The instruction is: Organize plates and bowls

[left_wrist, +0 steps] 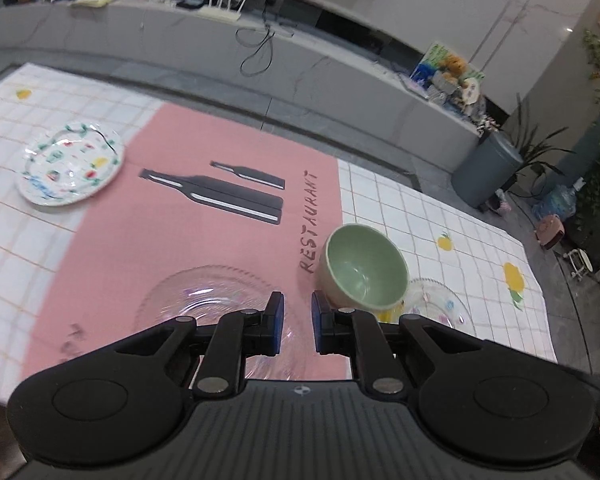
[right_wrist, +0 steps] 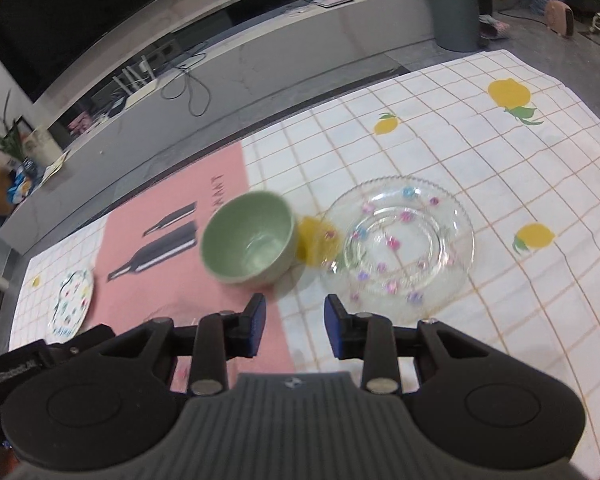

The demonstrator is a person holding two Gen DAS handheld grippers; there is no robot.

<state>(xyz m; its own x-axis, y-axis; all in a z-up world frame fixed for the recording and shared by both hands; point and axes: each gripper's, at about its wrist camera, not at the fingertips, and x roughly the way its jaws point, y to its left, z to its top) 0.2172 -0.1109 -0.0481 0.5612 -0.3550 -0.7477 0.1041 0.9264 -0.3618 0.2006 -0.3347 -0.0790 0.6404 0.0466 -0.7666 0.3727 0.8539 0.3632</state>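
Note:
A green bowl (left_wrist: 362, 266) stands upright at the pink mat's right edge; it also shows in the right wrist view (right_wrist: 249, 238). A clear flowered glass plate (right_wrist: 400, 246) lies right of the bowl, partly seen in the left wrist view (left_wrist: 440, 304). A second clear glass plate (left_wrist: 204, 300) lies on the pink mat under my left gripper (left_wrist: 297, 312), which is open and empty. A white patterned plate (left_wrist: 70, 162) lies far left, also in the right wrist view (right_wrist: 70, 306). My right gripper (right_wrist: 295, 316) is open and empty, just in front of the bowl and flowered plate.
A pink mat (left_wrist: 220, 232) with bottle prints lies on a checked lemon tablecloth (right_wrist: 500, 168). Beyond the table's far edge runs a grey TV bench (left_wrist: 300, 68) with a router and cables. A grey bin (left_wrist: 486, 168) and plants stand at the right.

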